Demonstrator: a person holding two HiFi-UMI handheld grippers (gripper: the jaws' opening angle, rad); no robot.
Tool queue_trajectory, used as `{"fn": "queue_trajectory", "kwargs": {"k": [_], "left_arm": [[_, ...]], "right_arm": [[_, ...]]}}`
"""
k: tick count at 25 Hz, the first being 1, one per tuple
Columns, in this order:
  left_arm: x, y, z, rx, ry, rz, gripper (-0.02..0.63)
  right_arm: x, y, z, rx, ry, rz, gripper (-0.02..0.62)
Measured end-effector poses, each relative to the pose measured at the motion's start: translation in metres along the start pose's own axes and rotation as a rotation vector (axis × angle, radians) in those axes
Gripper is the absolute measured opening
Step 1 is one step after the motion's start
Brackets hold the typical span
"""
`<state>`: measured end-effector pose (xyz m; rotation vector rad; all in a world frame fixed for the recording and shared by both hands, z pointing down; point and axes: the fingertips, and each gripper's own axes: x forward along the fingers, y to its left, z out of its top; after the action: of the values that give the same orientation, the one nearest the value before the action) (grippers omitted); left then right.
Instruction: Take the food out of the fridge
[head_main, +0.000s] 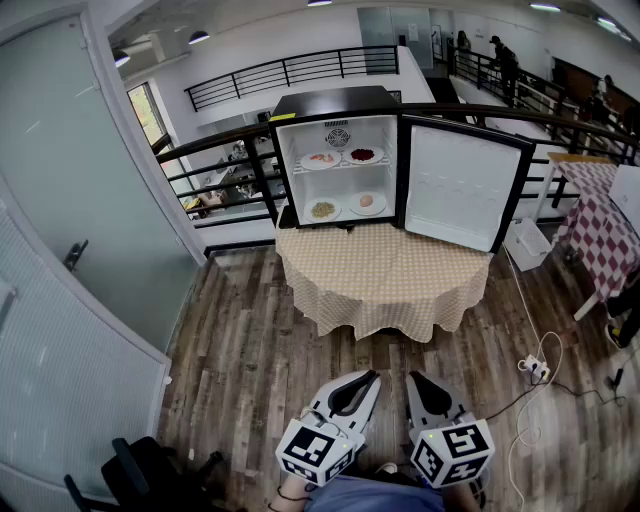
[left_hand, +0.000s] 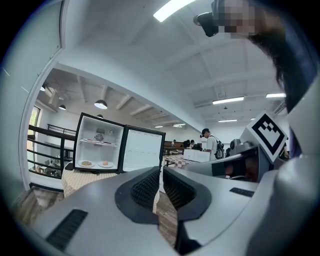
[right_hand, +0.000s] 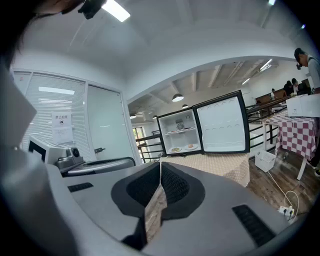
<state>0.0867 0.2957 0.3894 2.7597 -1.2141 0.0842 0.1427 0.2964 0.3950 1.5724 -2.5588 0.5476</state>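
Far left: glass door (head_main: 60, 200), closed, no part of the job

Centre left, back: fridge (head_main: 335, 100), set on the table (head_main: 385, 270) under a checked cloth, well apart from both claws

- Upper shelf, left: plate of pinkish food (head_main: 320, 159)
- Upper shelf, right: plate of dark red food (head_main: 363, 155)
- Lower level, left: plate of yellowish grainy food (head_main: 323, 210)
- Lower level, right: plate with a pale pink lump (head_main: 367, 203)

Centre, near edge: left claw (head_main: 368, 380), jaws pressed together, nothing between them, aimed roughly level toward the fridge across bare wooden floor

Just beside it: right claw (head_main: 416, 380), likewise closed tight and empty, tipped slightly down

Right of the shelves: fridge door (head_main: 455, 185), swung fully open, white inner face bare

Further right: white bin (head_main: 527, 243) on the floor, power strip (head_main: 535, 368) with trailing cable, second table (head_main: 605, 230) in a red check cloth

Progress, as judged: door already open, so access is cleared; otherwise at the very start. All four plates inside, none on the cloth in front. Still to do: close the gap to the table, open a claw, take each plate by its rim and bring it out level, four times over
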Motion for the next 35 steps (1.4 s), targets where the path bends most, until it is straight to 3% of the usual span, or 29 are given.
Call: {"fn": "queue_trajectory", "kwargs": {"k": [15, 29, 35], "left_arm": [[0.052, 0.058, 0.005, 0.012, 0.002, -0.022, 0.020], [0.097, 0.199, 0.024, -0.007, 0.041, -0.042, 0.020], [0.111, 0.254, 0.029, -0.014, 0.042, -0.076, 0.020]], "right_arm": [[0.069, -0.016, 0.019, 0.029, 0.012, 0.027, 0.023], [0.215, 0.003, 0.052, 0.025, 0.067, 0.025, 0.023], [0.269, 0.011, 0.058, 0.042, 0.088, -0.013, 0.023]]}}
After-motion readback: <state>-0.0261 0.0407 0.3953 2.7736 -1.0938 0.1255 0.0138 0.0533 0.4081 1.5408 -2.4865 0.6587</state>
